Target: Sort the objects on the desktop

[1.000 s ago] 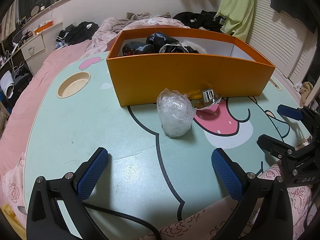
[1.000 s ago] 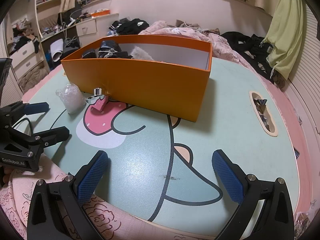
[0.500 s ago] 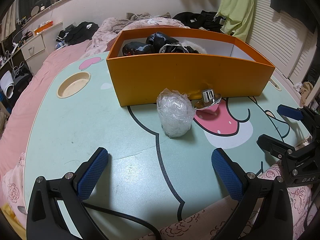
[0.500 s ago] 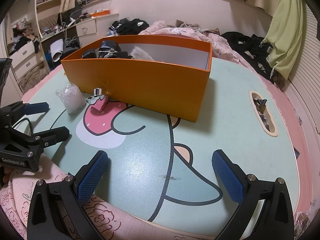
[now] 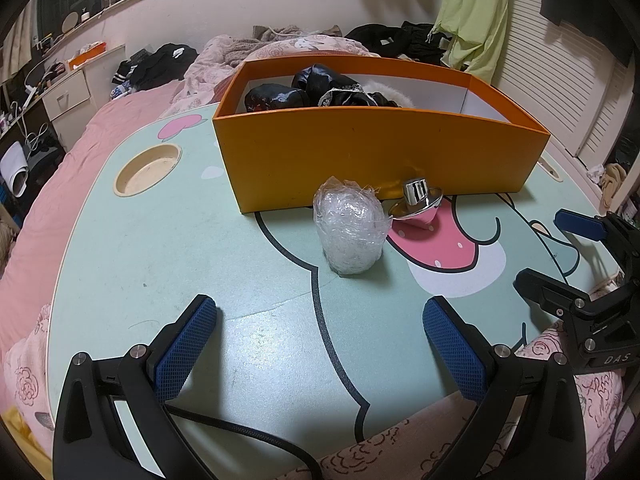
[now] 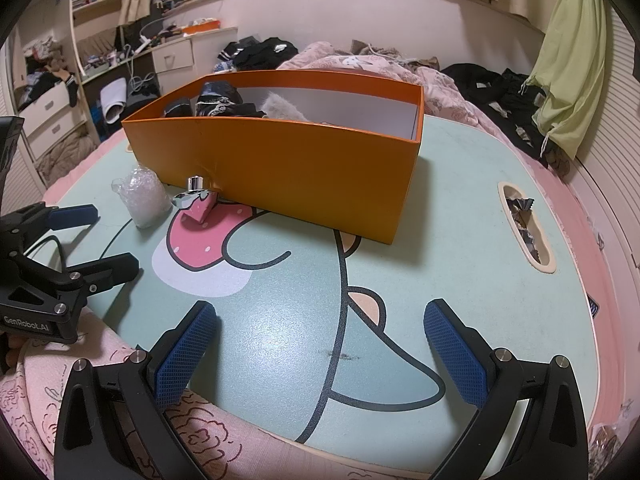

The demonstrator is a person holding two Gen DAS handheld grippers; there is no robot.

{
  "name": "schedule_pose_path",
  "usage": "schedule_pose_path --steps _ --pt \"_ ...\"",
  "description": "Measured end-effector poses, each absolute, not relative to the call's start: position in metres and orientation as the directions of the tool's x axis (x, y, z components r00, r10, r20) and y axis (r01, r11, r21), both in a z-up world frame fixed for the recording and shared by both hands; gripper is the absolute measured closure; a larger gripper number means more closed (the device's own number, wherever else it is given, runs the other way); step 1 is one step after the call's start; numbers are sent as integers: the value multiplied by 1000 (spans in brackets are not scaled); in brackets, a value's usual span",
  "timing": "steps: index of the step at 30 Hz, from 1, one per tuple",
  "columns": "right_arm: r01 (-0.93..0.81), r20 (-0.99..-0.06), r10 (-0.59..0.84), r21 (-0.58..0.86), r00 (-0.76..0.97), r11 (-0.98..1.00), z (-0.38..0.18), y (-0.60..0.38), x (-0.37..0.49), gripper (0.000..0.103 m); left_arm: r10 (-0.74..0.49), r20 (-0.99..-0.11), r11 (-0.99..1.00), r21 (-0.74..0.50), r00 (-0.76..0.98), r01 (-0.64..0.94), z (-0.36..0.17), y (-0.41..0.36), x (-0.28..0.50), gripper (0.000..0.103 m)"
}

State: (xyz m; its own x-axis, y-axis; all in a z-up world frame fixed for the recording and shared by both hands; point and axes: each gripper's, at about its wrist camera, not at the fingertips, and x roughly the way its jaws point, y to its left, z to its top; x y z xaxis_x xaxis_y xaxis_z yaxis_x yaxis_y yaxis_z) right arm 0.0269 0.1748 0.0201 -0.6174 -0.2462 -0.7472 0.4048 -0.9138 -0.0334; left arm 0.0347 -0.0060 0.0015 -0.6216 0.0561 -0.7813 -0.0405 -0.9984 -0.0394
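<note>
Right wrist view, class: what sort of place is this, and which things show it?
Most likely a lived-in bedroom: a pink quilt with clothes heaped on it, a chest of drawers, and a cartoon lap table set over the bedding.

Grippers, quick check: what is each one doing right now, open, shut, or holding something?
Left gripper: open, holding nothing, above the table short of the plastic-wrapped bundle.
Right gripper: open, holding nothing, above bare table.

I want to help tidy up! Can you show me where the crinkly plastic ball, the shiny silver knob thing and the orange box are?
crinkly plastic ball (image 5: 351,236): left wrist view, middle of its wrap.
shiny silver knob thing (image 5: 416,192): left wrist view, its chrome top.
orange box (image 5: 360,152): left wrist view, its front wall.
</note>
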Motion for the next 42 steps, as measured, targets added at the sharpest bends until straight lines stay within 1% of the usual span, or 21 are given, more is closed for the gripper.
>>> schedule_pose_path --steps 24,28,31,33,34,35,37,39,42 --pt "405 -747 -247 -33 -618 -914 20 175 27 0 61 -785 -998 -38 -616 -51 7 -1 36 0" --pt "404 -746 -246 -33 -618 -914 20 175 27 0 104 -779 -994 -90 -618 -54 16 -3 25 1" --pt "404 -746 -246 -33 -618 -914 19 175 28 0 101 -762 -994 -96 -640 -42 25 -5 10 7" --pt "405 -746 -247 -33 -618 -914 19 175 28 0 104 -756 -994 -107 -646 -35 27 -5 2 18" --pt "404 -746 -247 -33 -618 -914 19 175 28 0 110 -762 -993 -115 -638 -34 25 -6 -3 30" --pt "404 -746 -246 -33 -618 -914 19 175 27 0 118 -771 -992 -124 -625 -35 22 -6 -7 54" --pt "404 -746 -247 -33 -618 -914 19 175 28 0 113 -770 -993 -113 -628 -40 22 -4 -8 74" --pt "404 -746 -246 -33 -619 -914 19 175 28 0 151 -753 -988 -131 -641 -78 26 -2 0 74" --pt "404 -746 -246 -33 -619 -914 19 175 28 0 158 -734 -987 -122 -661 -101 32 3 14 74"
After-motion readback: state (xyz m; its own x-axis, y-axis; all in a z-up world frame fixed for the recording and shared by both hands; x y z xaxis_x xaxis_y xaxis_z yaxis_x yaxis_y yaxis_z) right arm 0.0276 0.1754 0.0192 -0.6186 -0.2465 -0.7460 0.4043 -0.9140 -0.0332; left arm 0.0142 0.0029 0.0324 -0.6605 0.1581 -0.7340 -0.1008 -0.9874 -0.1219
